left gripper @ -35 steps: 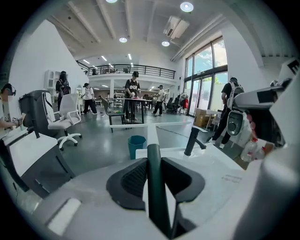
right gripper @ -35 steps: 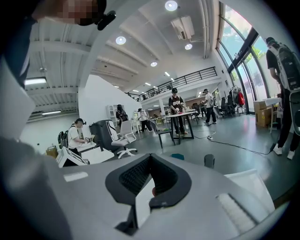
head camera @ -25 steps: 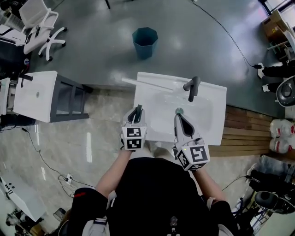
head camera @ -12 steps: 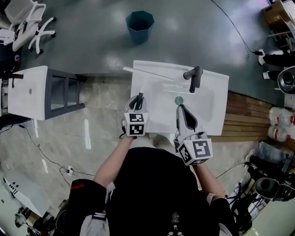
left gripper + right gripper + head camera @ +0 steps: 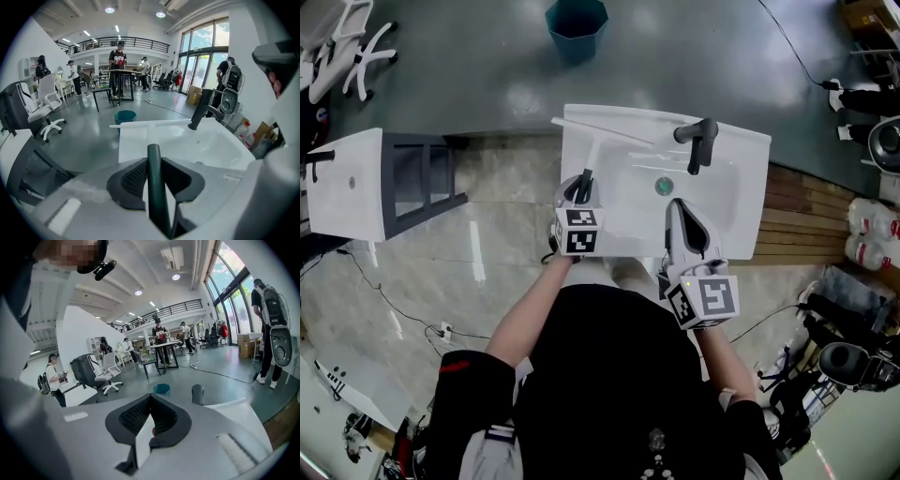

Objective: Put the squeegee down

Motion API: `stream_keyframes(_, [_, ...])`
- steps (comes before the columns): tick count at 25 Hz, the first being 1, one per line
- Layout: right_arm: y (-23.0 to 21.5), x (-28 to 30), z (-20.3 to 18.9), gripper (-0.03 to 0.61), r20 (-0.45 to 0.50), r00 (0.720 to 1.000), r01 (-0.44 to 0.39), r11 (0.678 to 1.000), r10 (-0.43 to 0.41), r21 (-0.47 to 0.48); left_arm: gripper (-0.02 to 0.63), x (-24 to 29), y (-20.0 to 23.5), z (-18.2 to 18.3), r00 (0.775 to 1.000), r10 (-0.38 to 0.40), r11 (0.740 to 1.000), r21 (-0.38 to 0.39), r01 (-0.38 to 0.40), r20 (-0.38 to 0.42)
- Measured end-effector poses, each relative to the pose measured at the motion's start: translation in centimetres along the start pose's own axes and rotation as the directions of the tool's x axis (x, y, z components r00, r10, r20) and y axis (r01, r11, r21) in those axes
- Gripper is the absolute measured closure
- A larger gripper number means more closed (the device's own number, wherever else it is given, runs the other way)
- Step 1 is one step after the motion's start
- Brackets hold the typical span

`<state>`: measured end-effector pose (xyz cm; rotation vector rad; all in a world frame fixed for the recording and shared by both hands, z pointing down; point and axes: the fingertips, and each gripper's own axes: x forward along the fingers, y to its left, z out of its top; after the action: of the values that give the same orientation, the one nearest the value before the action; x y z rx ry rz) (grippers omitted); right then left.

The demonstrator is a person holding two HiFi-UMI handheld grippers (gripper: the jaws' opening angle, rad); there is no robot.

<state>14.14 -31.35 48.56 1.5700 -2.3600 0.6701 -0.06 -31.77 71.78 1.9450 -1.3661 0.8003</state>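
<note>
Head view. I log the left claw (image 5: 581,184) clamped on the squeegee (image 5: 598,131) by its dark handle. The white blade lies along the back left rim of the sink (image 5: 752,187), left of the faucet (image 5: 698,142). The right claw (image 5: 680,206) is over the basin's front. A teal bin (image 5: 577,17) stands on the floor.

Left gripper view. I see both pads of the left claw (image 5: 153,161) pressing on the green handle. The squeegee (image 5: 150,124) blade is at the sink (image 5: 220,146) rim.

Right gripper view. The right claw (image 5: 150,398) is clenched, its tips together with nothing between.
</note>
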Motion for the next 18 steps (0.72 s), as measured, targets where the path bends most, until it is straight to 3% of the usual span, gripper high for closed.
stream_keyframes(18, [-1.2,0.3,-1.1,0.575,-0.032,0.998,0.058,0.998,-0.056,0.032,0.508,2.3,0.4,-0.2,0.999,0.021,0.998,0.054,-0.018,-0.044])
